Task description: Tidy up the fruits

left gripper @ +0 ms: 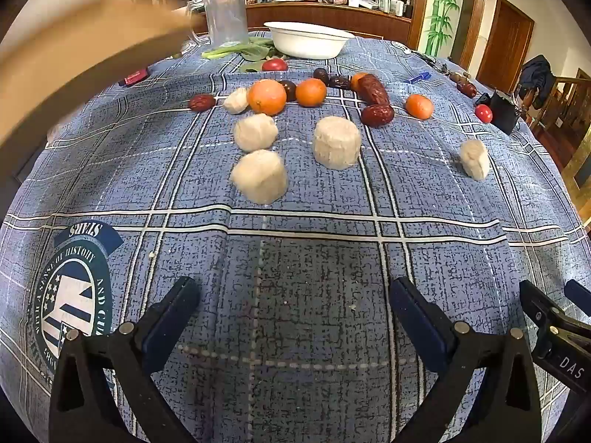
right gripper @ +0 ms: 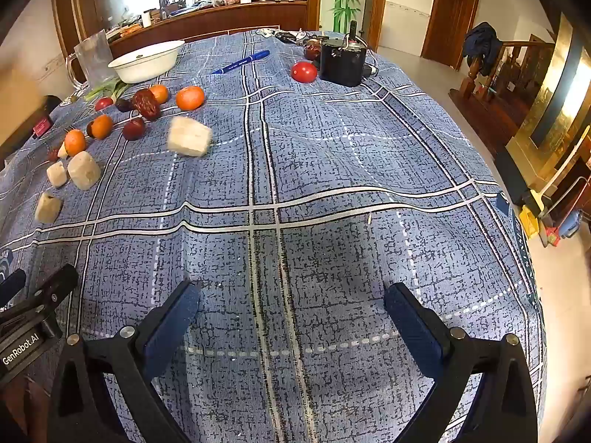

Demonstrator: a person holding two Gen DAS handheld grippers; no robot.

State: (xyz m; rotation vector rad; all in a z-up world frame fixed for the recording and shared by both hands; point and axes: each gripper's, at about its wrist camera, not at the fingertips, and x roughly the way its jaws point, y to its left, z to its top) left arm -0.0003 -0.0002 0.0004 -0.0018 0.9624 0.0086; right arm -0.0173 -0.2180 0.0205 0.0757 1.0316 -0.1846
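Note:
Oranges (left gripper: 266,96) (right gripper: 190,97), dark red dates (left gripper: 377,114) (right gripper: 146,103), small red tomatoes (left gripper: 274,65) (right gripper: 304,72) and several pale peeled chunks (left gripper: 337,142) (right gripper: 189,136) lie scattered on a blue plaid tablecloth (left gripper: 295,258). A white bowl (left gripper: 308,39) (right gripper: 147,61) stands at the far side. My left gripper (left gripper: 293,312) is open and empty, low over the near cloth, well short of the fruit. My right gripper (right gripper: 291,313) is open and empty, also near the front edge. It shows at the lower right of the left wrist view (left gripper: 554,302).
A clear plastic jug (left gripper: 225,16) (right gripper: 92,57) and green leaves (left gripper: 243,51) lie by the bowl. A blue pen (right gripper: 242,62) and a black device (right gripper: 342,59) sit at the far right. A blurred tan shape fills the upper left of the left view.

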